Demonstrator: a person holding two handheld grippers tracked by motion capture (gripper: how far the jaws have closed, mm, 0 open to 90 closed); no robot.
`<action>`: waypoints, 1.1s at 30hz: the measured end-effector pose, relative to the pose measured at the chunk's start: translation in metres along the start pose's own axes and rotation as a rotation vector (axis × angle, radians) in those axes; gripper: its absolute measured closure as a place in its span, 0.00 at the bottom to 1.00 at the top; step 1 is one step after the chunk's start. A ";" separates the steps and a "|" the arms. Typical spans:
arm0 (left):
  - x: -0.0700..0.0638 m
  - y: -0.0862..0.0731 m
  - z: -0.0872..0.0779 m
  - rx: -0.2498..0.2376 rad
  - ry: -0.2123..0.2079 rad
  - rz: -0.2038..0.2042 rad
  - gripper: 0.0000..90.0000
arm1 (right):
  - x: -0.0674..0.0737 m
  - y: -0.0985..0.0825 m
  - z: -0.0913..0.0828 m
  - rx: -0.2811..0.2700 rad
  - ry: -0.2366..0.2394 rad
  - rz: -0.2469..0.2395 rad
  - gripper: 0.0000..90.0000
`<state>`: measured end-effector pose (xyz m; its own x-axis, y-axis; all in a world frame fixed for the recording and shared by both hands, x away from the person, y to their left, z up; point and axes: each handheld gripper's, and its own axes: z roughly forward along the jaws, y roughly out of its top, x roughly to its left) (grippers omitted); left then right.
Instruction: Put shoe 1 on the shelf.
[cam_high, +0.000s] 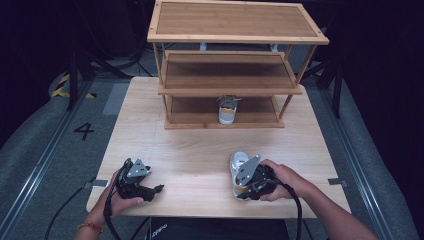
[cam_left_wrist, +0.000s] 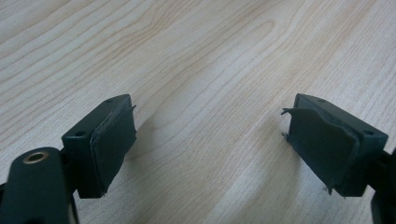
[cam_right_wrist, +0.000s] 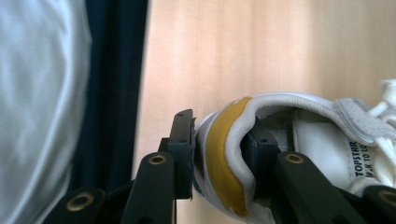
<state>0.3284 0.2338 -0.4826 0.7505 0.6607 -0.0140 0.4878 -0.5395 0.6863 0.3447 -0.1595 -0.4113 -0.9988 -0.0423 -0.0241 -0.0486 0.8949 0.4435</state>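
Note:
A white sneaker with a mustard-yellow heel patch lies on the wooden table at the front right. My right gripper is shut on its heel: one jaw is outside the yellow patch, the other inside the collar. From above, that sneaker pokes out just beyond the right gripper. A matching sneaker stands on the bottom shelf of the bamboo rack. My left gripper rests at the front left, held by a hand; its jaws stand open over bare wood.
The three-tier rack takes up the back of the table; its top and middle shelves hold nothing. Grey floor with rails lies on both sides. In the right gripper view, dark and light cloth hangs past the table's near edge.

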 end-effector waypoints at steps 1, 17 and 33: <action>0.000 0.000 0.000 -0.001 0.000 0.000 0.17 | 0.000 0.000 0.000 0.000 0.000 0.000 0.77; 0.000 0.000 0.000 0.000 -0.002 0.001 0.17 | -0.081 -0.007 -0.029 0.025 -0.183 0.032 0.77; 0.000 0.000 0.000 -0.002 -0.005 0.002 0.17 | -0.149 -0.010 -0.032 -0.018 -0.194 0.101 0.78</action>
<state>0.3288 0.2339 -0.4827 0.7535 0.6573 -0.0162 0.4857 -0.5399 0.6875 0.4943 -0.1767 -0.3832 -0.9795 0.1353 -0.1495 0.0502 0.8819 0.4688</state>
